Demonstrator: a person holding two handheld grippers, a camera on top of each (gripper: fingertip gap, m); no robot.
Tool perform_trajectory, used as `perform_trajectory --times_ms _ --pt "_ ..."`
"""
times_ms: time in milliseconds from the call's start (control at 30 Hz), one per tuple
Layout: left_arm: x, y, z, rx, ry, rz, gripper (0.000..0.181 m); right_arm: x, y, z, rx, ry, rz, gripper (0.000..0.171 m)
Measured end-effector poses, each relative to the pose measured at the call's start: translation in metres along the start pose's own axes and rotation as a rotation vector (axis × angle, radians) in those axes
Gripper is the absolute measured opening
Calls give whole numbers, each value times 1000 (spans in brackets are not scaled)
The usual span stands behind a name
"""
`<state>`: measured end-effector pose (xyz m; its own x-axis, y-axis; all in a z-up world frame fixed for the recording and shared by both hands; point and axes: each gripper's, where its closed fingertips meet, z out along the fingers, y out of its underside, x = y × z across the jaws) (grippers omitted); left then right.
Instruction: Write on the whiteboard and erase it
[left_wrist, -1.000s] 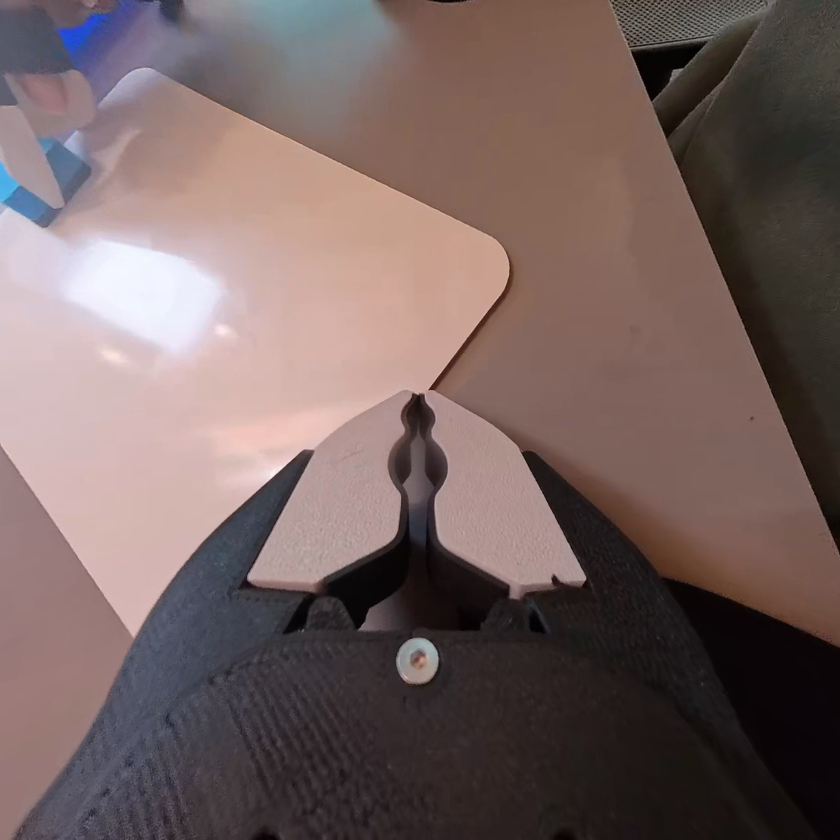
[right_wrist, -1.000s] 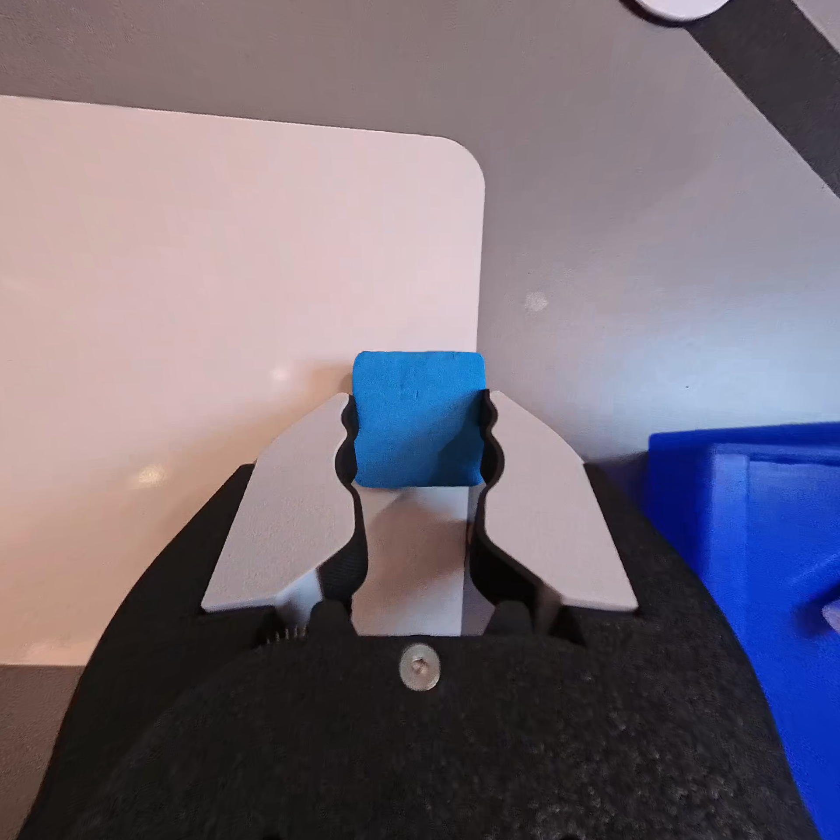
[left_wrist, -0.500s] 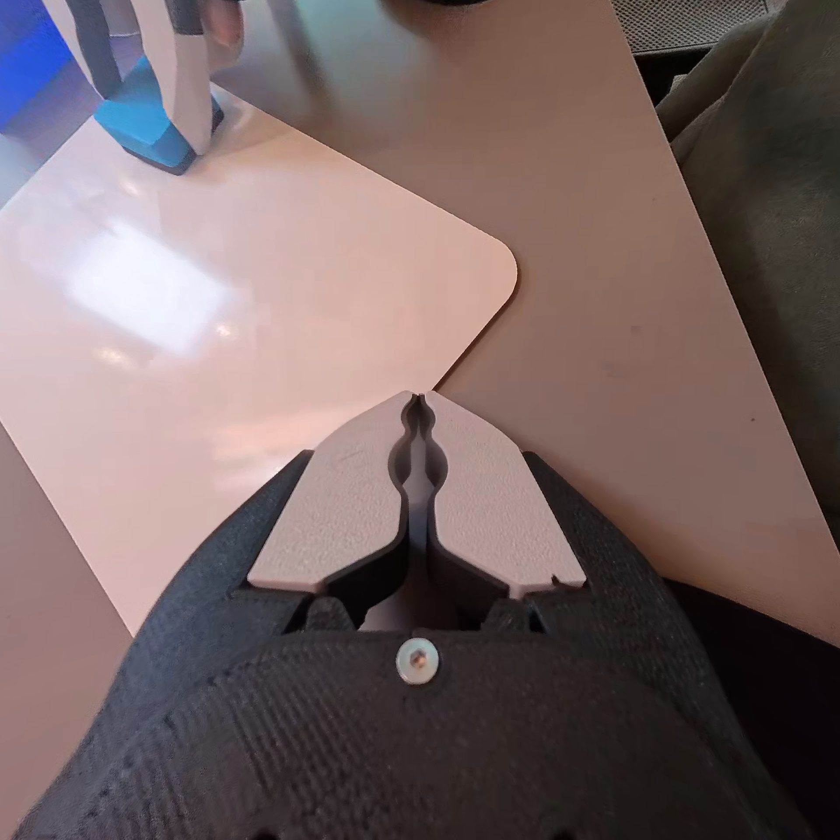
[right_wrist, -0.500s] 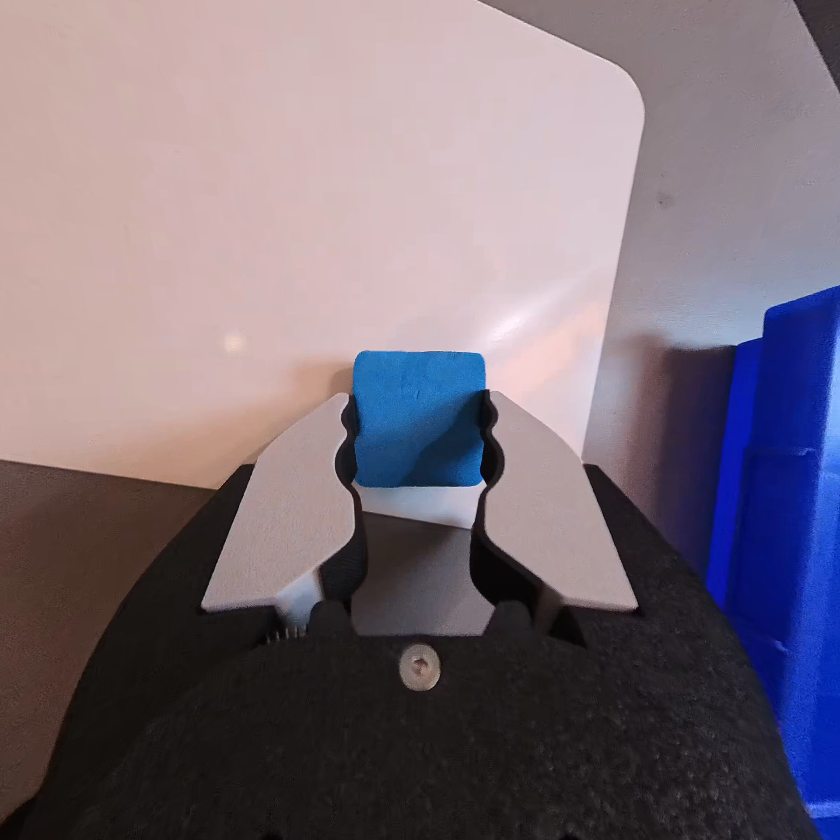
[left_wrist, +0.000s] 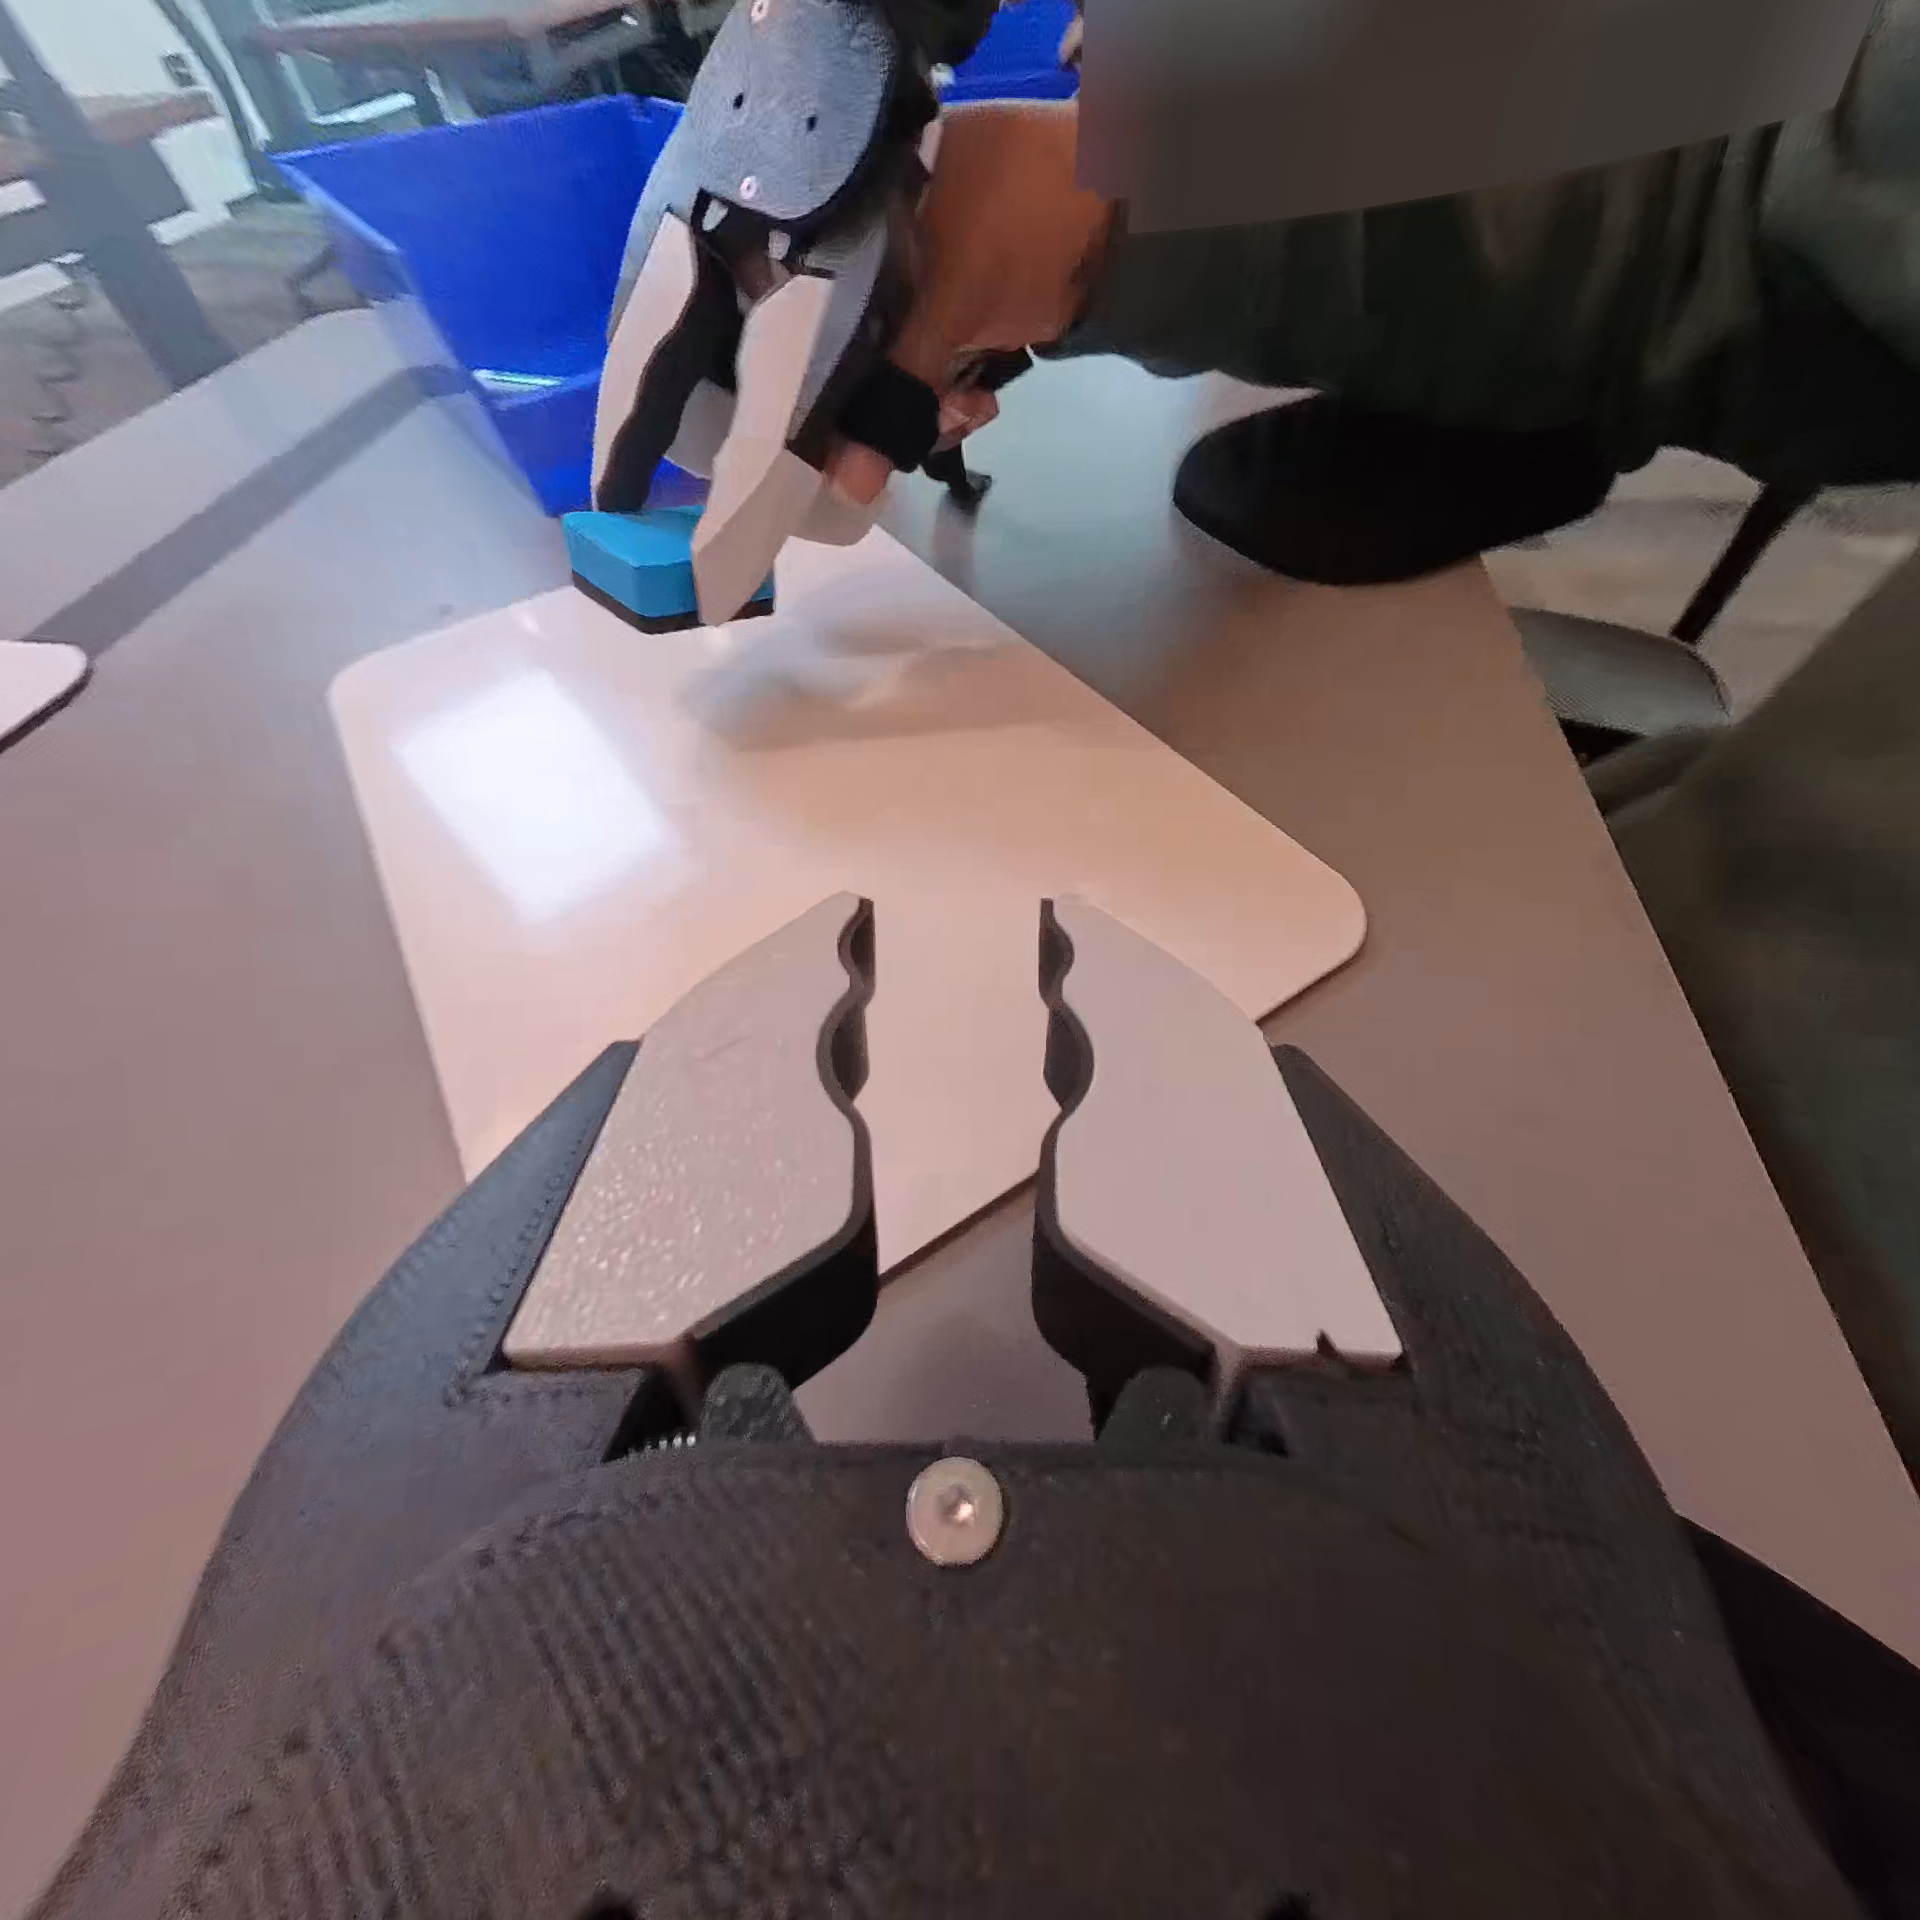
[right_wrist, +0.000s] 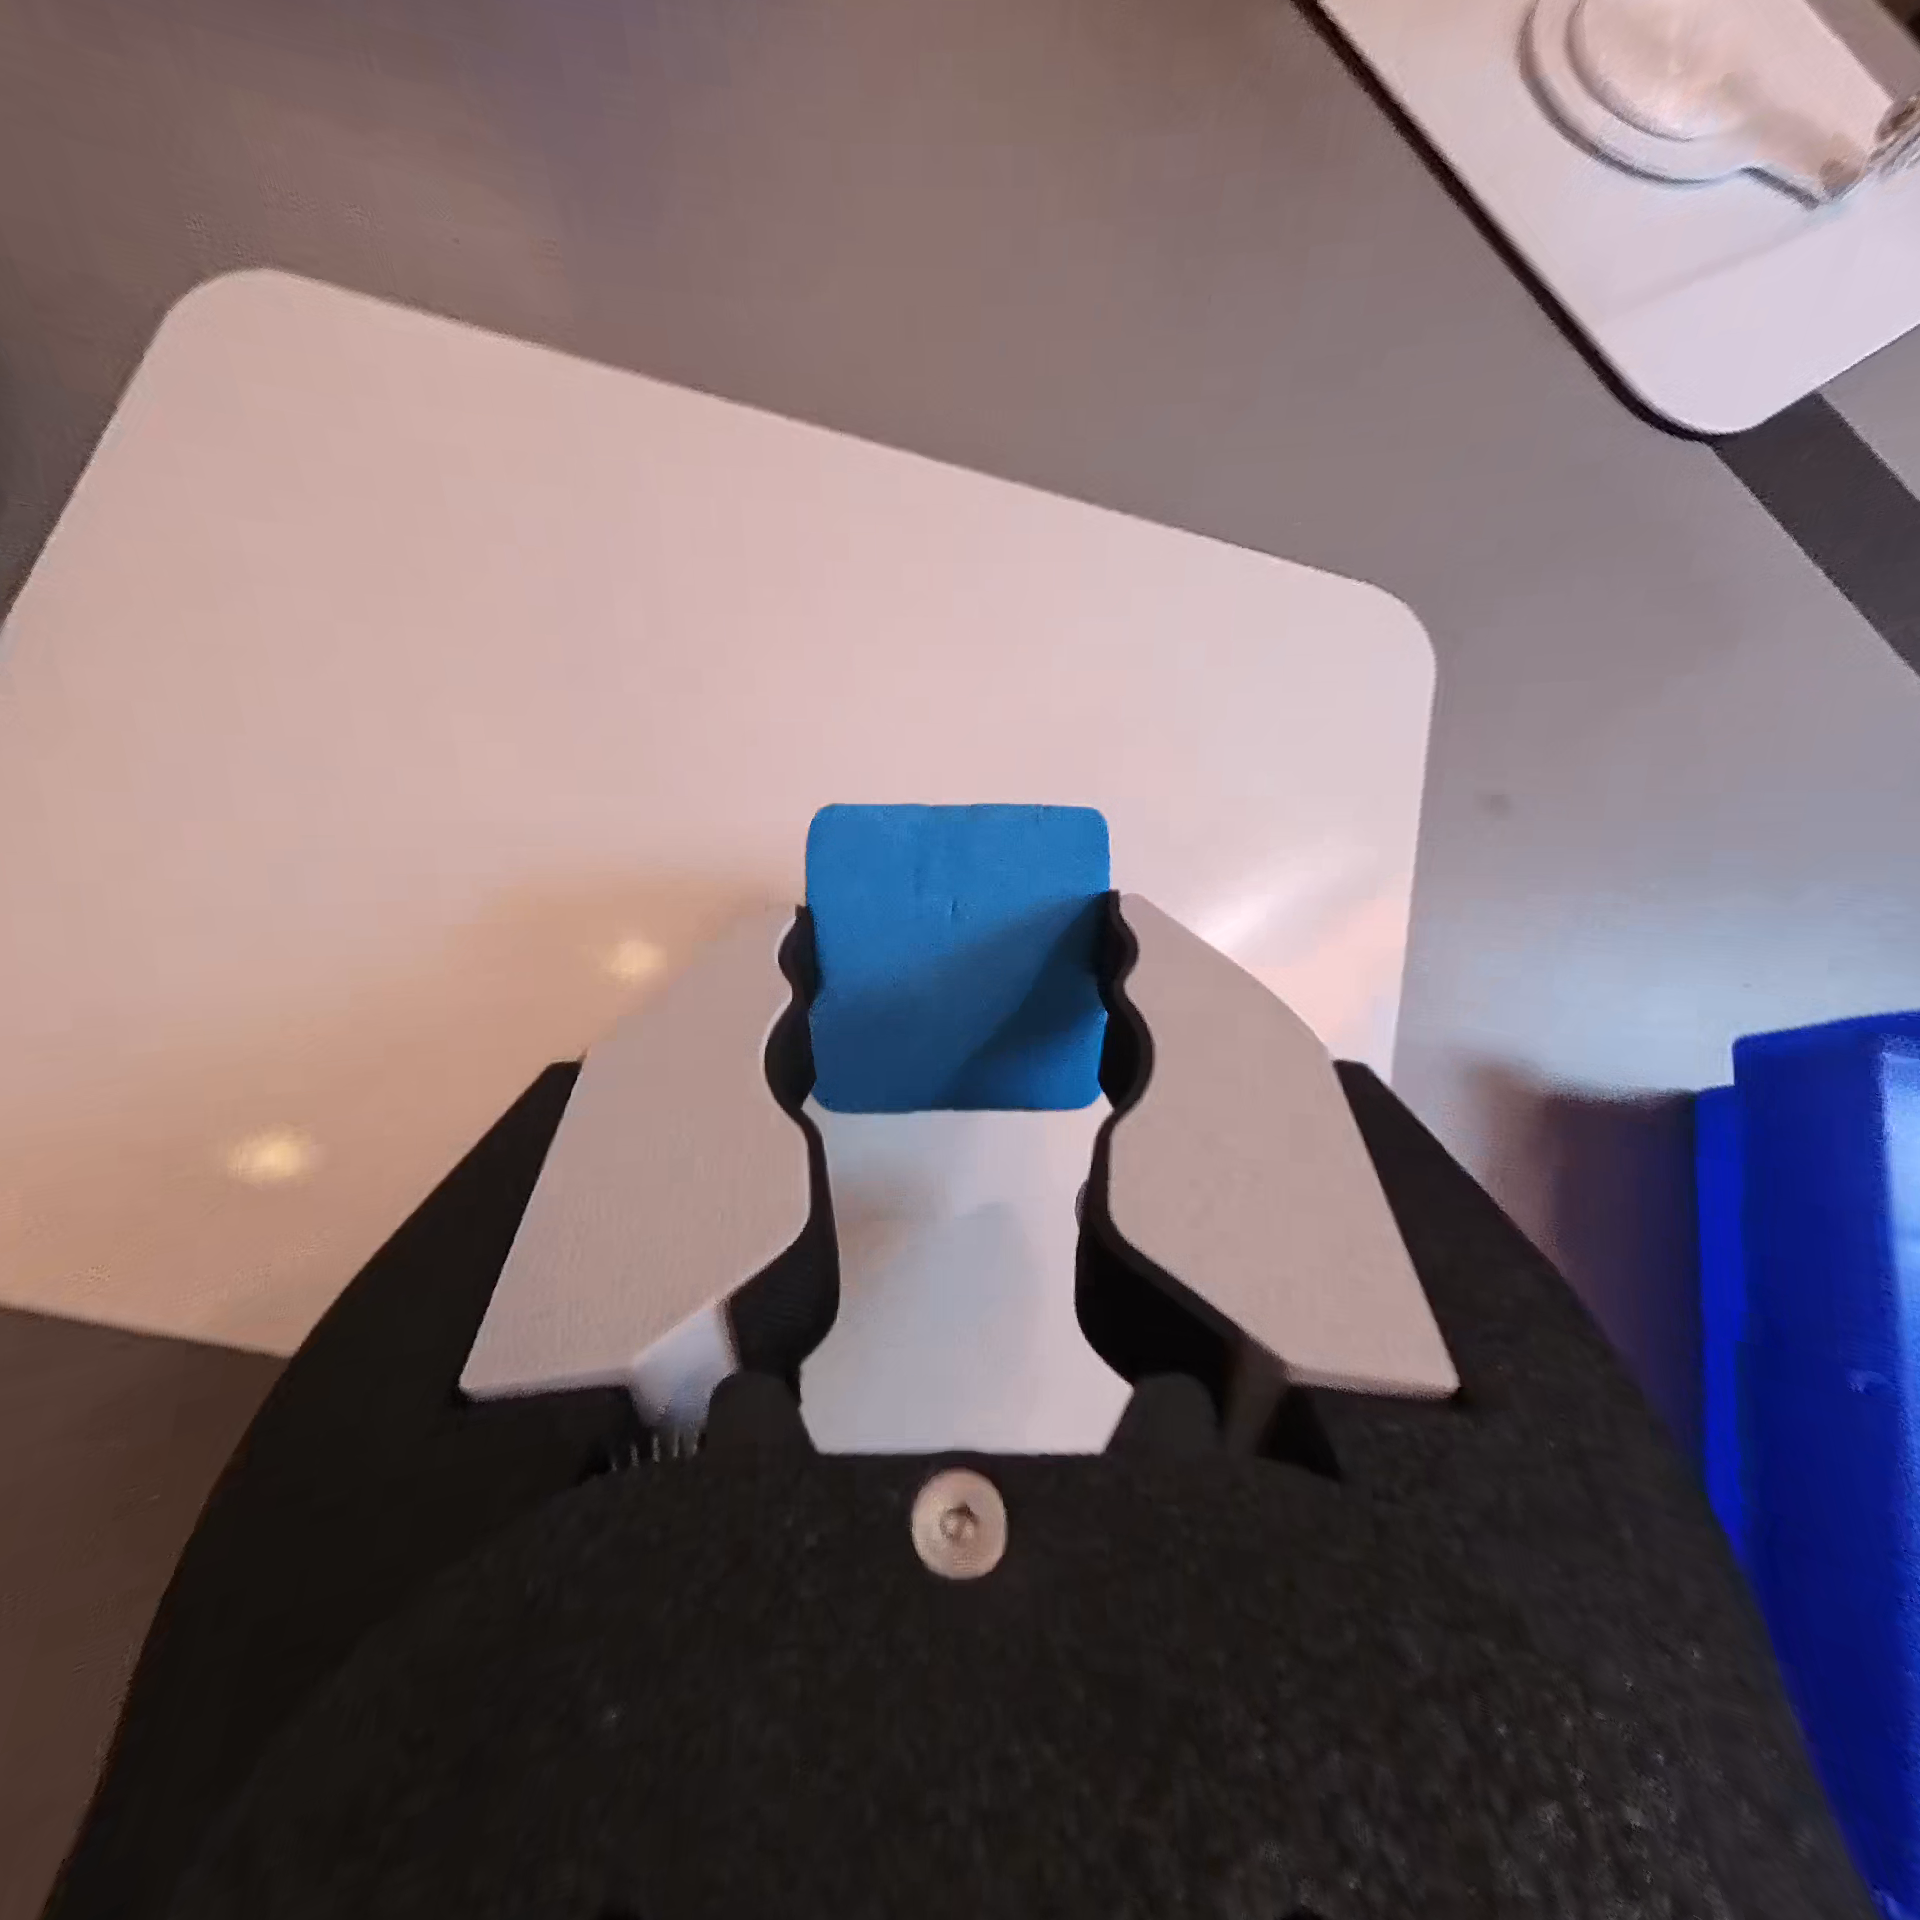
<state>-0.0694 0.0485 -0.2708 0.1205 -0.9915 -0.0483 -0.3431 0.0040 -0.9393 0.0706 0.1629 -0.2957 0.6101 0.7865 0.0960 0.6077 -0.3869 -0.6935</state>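
Presently, nearest to me, my left gripper (left_wrist: 956, 914) hangs low over the near corner of the whiteboard (left_wrist: 582, 831), its jaws parted with a clear gap and nothing between them. That board lies flat on the grey-brown surface (left_wrist: 187, 1039), and I find no marks on the part I can inspect; I see only glare patches and a soft blurred smear of shadow or reflection near its far edge.

Farther along, my right gripper (left_wrist: 665, 582) stands steeply over the far corner of the board, jaws clamped on the blue eraser (left_wrist: 644, 571), whose dark underside appears to sit on or just at the board's edge. The right wrist view confirms the hold: the eraser (right_wrist: 956, 945) is pinched by both sides, with clean board beyond it.

Beyond that stands a blue bin (left_wrist: 488, 229), just past the board, and a second white board (right_wrist: 1714, 208) lies well apart.

My judgement: writing is done and wiped; erasing is at or near its end. I see no marker, and what remains is likely putting the eraser down.
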Motion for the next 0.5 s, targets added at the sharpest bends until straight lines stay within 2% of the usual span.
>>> perform_trajectory --times_ms 233,367,500 --pt "-11 6 -4 23 -57 -22 34 85 -55 73 -17 81 200 53" --pt "-8 10 -1 7 -49 -1 34 123 -75 108 -17 126 274 53" --pt "-10 10 -1 14 -54 -6 34 149 -81 127 -21 212 272 56"
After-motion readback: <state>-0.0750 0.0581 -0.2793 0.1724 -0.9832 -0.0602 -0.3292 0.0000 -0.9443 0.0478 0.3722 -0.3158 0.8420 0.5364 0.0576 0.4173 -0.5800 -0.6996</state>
